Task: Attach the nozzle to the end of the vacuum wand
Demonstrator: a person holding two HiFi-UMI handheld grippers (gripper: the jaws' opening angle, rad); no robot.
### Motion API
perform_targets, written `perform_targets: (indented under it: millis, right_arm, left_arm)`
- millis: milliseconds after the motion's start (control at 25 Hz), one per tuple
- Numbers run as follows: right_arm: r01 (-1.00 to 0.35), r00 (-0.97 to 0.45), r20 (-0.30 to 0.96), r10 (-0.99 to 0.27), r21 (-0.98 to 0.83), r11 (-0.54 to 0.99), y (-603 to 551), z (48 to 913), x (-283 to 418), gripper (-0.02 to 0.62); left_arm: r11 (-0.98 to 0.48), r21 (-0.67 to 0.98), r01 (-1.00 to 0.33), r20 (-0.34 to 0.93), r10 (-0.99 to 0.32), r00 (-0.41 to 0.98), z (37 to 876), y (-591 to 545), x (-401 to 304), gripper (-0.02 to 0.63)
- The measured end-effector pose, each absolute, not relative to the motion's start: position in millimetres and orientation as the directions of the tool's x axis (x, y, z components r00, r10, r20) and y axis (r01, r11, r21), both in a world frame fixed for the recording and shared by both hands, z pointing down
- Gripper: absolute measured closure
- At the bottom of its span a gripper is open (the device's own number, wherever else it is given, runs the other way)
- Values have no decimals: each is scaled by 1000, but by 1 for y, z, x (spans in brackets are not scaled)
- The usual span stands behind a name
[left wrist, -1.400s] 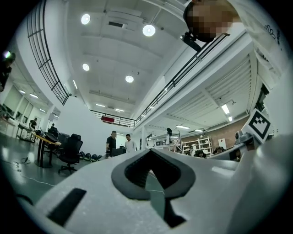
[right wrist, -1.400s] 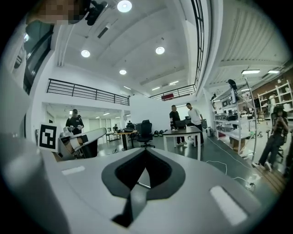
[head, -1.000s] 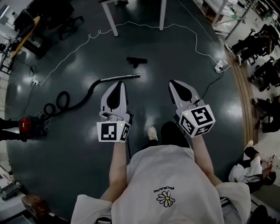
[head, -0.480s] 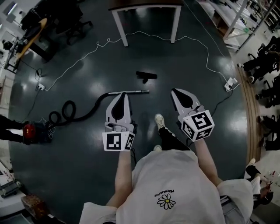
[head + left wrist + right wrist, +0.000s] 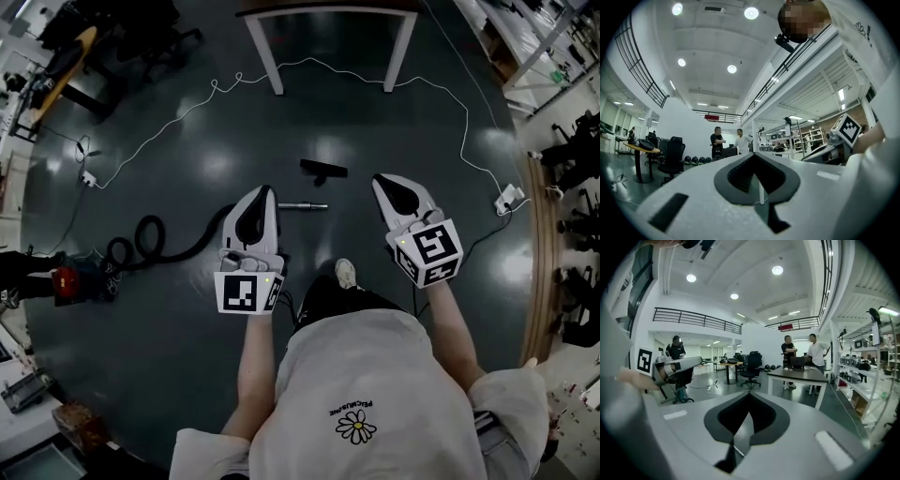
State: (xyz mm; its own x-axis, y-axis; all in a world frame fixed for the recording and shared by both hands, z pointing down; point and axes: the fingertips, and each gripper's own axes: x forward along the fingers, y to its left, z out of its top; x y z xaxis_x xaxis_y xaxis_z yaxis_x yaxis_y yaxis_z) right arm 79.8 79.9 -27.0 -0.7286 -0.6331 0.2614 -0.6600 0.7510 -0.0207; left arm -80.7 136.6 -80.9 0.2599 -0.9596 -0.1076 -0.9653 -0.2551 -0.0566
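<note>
**Nozzle and wand apart on the floor, both claws clenched empty**

Black nozzle (image 5: 323,168) lies ahead on the dark floor (image 5: 187,356), near the metal end of the vacuum wand (image 5: 305,205) but not touching it. The wand's hose (image 5: 164,246) coils left to a red vacuum body (image 5: 58,279). A white cable (image 5: 187,103) loops past the table (image 5: 277,70) legs, well beyond. The left gripper (image 5: 265,191) and right gripper (image 5: 382,180) are clenched on nothing, either side of the wand's end. Open floor surrounds the nozzle.
</note>
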Motion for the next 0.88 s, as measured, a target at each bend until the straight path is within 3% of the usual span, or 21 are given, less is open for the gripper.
perform_targets:
  millis: [400, 880]
  right_arm:
    - [-700, -673, 336, -659, 0, 714, -23, -14, 6, 588]
    - [-720, -652, 370, -662, -30, 693, -96, 5, 4, 588]
  left_arm:
    - [-309, 6, -951, -61, -949, 308, -46, 29, -150, 604]
    - [-322, 8, -947, 5, -947, 322, -24, -48, -165, 604]
